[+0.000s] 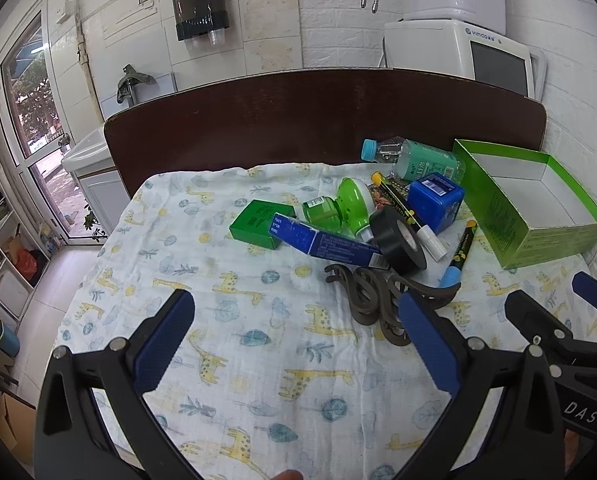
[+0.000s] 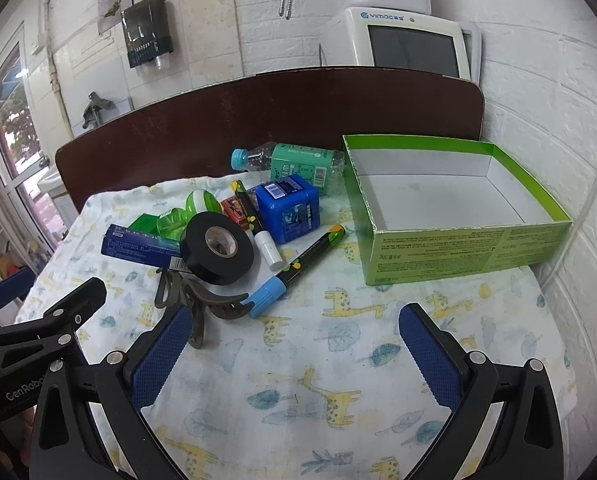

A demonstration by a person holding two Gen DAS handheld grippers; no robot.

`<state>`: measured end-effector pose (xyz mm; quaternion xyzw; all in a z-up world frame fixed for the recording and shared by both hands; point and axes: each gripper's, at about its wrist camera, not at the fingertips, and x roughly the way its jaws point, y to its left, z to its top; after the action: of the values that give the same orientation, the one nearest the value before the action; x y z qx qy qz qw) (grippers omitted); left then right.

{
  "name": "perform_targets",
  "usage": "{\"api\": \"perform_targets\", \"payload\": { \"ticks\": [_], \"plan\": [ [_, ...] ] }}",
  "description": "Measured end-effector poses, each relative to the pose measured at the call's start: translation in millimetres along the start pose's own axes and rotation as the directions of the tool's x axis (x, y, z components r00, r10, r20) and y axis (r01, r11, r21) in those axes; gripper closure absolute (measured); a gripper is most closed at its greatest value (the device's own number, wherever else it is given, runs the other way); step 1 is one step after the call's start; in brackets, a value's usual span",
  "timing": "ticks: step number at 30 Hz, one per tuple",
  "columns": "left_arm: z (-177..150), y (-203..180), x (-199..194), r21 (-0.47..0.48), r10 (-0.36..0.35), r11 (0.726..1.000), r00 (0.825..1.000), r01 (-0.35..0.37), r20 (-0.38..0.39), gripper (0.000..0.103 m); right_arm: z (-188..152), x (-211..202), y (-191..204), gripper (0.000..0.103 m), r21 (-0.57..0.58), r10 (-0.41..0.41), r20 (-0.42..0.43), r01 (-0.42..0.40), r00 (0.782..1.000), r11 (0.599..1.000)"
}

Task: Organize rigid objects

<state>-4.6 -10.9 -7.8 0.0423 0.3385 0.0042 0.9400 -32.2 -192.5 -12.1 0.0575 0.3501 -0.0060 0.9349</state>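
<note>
Right wrist view shows the right gripper (image 2: 296, 344) hovering over the giraffe-print cloth (image 2: 338, 380) with its fingers spread wide and nothing between them. The left gripper (image 1: 296, 336) is likewise spread and empty, low over the same cloth. The things to sort lie in a loose heap at the far middle of the table: a black tape roll (image 2: 217, 248), a blue cube box (image 2: 288, 208), a long blue carton (image 2: 138, 246), a clear bottle (image 2: 286, 164) on its side, a green plastic piece (image 2: 186, 216), two markers and a brown hair clip (image 2: 202, 304). The open green box (image 2: 466, 248) stands empty to the right, just beside the heap.

The nearer marker (image 2: 298, 266) looks like the easiest first pick, since it lies apart from the pile and close to the box. It would be best to turn the fingers across its barrel, grip near the middle so it stays level, and lift clear of the box wall before letting go. The tape roll leans on the carton and may roll if nudged.
</note>
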Motion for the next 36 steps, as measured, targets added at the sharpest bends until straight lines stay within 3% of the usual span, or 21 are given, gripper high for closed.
{"api": "perform_targets", "payload": {
  "ticks": [5, 10, 14, 29, 36],
  "plan": [
    [0, -4, 3, 0.033, 0.049, 0.998, 0.999, -0.049, 0.003, 0.001, -1, 2, -3, 0.0, 0.009, 0.009, -0.007, -0.009, 1.0, 1.0],
    [0, 0, 4, 0.016, 0.027, 1.0, 1.0, -0.027, -0.012, 0.001, 0, 4, -3, 0.0, 0.006, -0.011, -0.012, 0.011, 1.0, 1.0],
    [1, 3, 6, -0.003, 0.048, 0.999, 0.999, -0.049, -0.023, 0.001, 0, 4, -4, 0.0, 0.004, -0.028, -0.004, 0.028, 1.0, 1.0],
    [6, -4, 7, -0.015, -0.03, 0.999, 0.998, 0.029, -0.049, 0.001, 4, 6, -7, 0.0, 0.024, -0.014, -0.029, 0.015, 0.999, 1.0],
    [4, -7, 10, 0.0, -0.015, 1.0, 0.999, 0.015, -0.05, 0.001, 3, 10, -11, 0.0, 0.039, -0.018, -0.046, 0.019, 0.999, 0.999]
  ]
}}
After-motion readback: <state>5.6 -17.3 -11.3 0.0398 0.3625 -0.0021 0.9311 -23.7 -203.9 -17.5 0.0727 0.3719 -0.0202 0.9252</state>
